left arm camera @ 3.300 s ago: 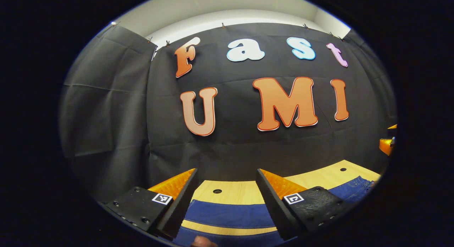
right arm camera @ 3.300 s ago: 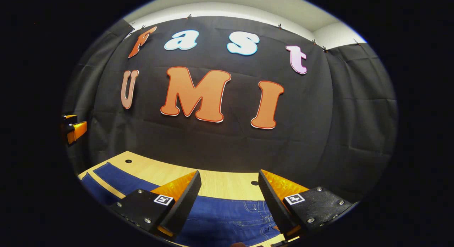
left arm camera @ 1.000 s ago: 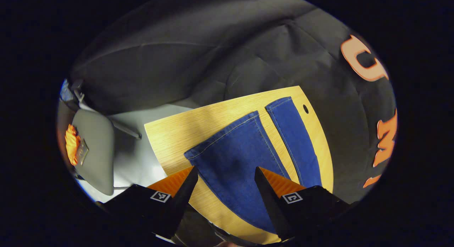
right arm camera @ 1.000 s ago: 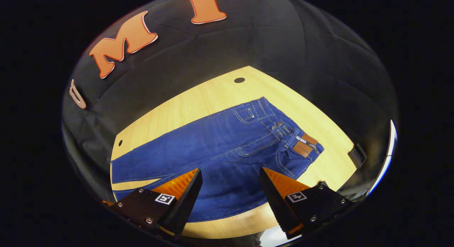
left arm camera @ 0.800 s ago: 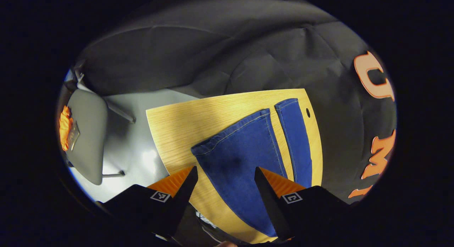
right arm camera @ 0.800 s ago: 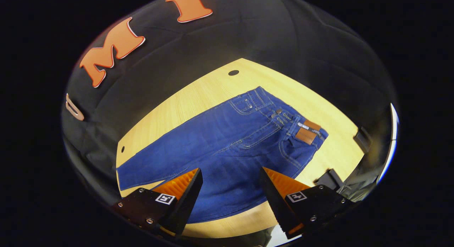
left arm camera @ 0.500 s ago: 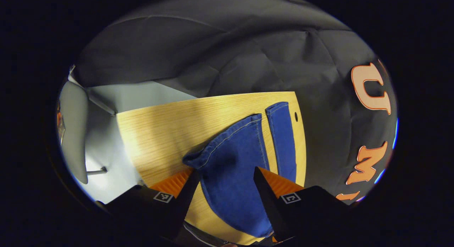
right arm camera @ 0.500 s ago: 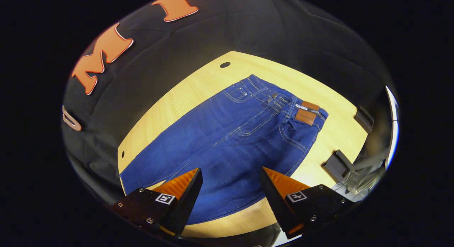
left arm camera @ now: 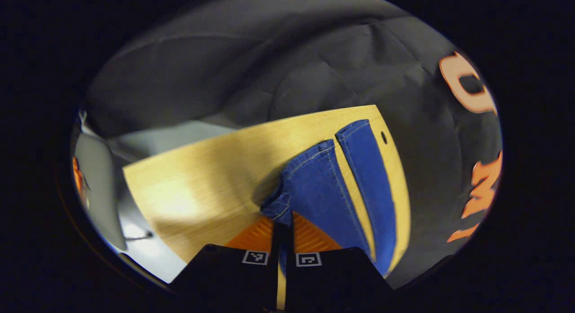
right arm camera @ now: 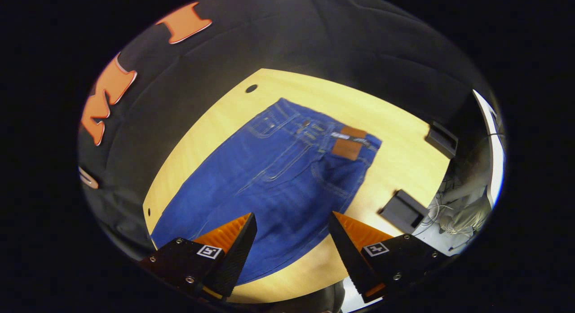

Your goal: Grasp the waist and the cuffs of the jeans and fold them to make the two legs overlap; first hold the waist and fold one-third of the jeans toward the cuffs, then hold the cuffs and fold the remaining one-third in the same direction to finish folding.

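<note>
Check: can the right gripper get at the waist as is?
Probably yes. The right gripper is open above the jeans, and nothing lies between it and the waist. The grey block sits off to the side.

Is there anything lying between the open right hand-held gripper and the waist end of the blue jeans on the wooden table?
Nothing visible. The right hand-held gripper hangs open over the blue denim jeans, and only bare fabric runs up to the waistband with its brown patch. The two dark blocks sit off to the side on the wooden table.
</note>
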The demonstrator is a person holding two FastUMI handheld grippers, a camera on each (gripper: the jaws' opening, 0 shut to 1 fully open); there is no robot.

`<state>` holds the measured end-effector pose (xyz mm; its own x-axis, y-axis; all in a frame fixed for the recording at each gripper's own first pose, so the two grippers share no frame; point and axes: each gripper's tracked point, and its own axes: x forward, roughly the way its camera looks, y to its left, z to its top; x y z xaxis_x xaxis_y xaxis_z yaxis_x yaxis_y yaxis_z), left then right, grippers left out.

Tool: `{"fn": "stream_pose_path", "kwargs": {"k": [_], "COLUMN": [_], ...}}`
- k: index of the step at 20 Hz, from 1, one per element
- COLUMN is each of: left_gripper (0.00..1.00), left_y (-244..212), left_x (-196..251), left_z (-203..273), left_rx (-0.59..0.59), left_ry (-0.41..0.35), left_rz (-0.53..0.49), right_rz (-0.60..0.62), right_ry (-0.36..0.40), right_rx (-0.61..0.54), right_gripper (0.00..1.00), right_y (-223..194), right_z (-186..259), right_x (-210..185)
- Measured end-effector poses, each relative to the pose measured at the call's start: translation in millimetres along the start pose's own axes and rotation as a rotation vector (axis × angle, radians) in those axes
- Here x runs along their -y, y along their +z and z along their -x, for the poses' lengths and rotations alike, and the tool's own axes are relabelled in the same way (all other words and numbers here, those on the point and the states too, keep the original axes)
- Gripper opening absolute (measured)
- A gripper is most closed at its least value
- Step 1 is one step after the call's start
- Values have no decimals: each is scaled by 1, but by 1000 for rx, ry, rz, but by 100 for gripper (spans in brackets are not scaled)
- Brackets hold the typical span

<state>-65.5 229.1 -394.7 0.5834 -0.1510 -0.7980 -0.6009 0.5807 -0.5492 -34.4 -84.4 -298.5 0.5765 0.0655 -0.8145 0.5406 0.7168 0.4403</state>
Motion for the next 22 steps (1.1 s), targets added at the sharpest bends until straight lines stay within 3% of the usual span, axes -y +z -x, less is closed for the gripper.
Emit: {"fn": "stream_pose_path", "kwargs": {"k": [1,2,4,9,10,11,13,14,15,16,18,20,21,22], "left_gripper": [8,2,2,3,3,3,3,2,2,2,2,2,2,2], "left_y": [5,6,4,11,12,12,13,15,15,16,17,19,22,27], "left_x": [6,10,24,40,42,44,50,54,59,61,64,71,71,69], "left_z": [10,10,-10,13,15,17,15,14,13,12,10,11,14,16], "left_rx": [24,32,14,27,27,23,18,19,16,16,7,4,8,21], "left_ry": [18,51,53,47,50,46,40,36,28,22,14,-6,-17,-22], "left_rz": [-49,-72,-63,-75,-75,-81,-99,-109,-116,-122,-128,-121,-107,-80], "right_rz": [-21,-37,-64,-133,-132,-121,-141,-142,-149,-180,-259,-348,-408,-440], "right_ry": [-10,-13,-20,-81,-101,-110,-108,-116,-116,-99,-42,8,28,67], "right_rx": [2,-3,-9,-53,-73,-107,-96,-98,-104,-101,-101,-107,-92,-96], "right_gripper": [98,98,98,94,79,84,77,63,63,45,25,19,10,9], "right_y": [8,14,26,39,36,30,36,37,39,41,39,36,44,45], "right_z": [-5,-11,-29,-67,-75,-72,-83,-84,-83,-85,-87,-85,-82,-82], "right_x": [11,20,33,70,76,80,80,82,84,80,71,69,66,61]}}
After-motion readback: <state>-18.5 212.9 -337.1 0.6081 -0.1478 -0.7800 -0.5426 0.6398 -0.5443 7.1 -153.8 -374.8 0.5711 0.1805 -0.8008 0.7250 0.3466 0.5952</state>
